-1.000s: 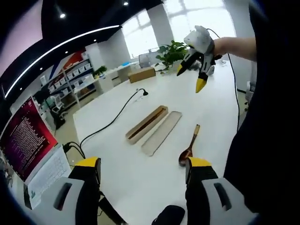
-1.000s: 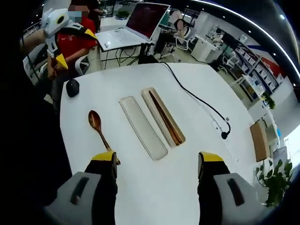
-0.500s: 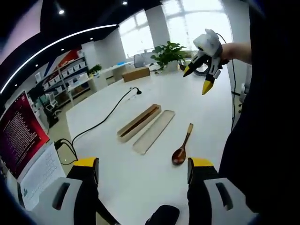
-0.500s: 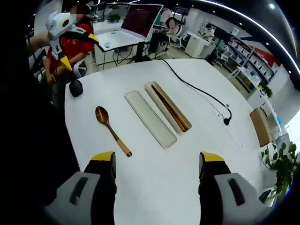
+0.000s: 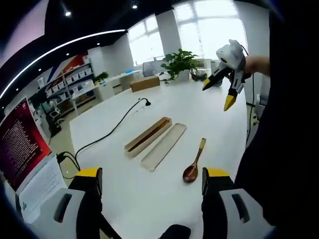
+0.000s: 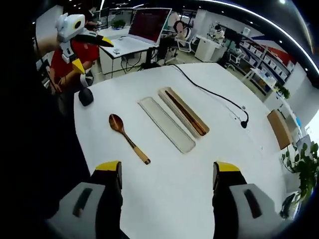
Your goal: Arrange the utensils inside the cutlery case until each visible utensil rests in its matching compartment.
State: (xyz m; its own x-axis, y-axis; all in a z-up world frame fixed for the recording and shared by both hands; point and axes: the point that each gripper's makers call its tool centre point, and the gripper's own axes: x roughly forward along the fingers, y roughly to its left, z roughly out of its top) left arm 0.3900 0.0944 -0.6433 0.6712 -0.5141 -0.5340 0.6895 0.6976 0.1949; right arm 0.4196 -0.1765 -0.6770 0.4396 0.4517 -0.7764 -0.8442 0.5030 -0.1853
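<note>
Both grippers hang high over the white table (image 6: 164, 189) with nothing in them. The right gripper (image 6: 167, 172) has its yellow-tipped jaws wide apart, and so does the left gripper (image 5: 148, 177).

Nearest lies the wooden spoon (image 6: 128, 137), loose on the tabletop beside the case and not yet in any compartment. Just past it sit the two halves of the cutlery case: the pale empty tray (image 6: 166, 124), then the wooden tray (image 6: 183, 111) with the dark chopsticks (image 6: 185, 113) lying in it.

The risk I see is the spoon's thin, low handle: a pinch coming down from this height could skate off it and send the spoon skidding, or knock the light trays askew. A black mouse (image 6: 85, 96) and a cable (image 6: 212, 94) also sit on the table.

Against a second ago, both hands have pulled back and up; the spoon and case haven't shifted.
</note>
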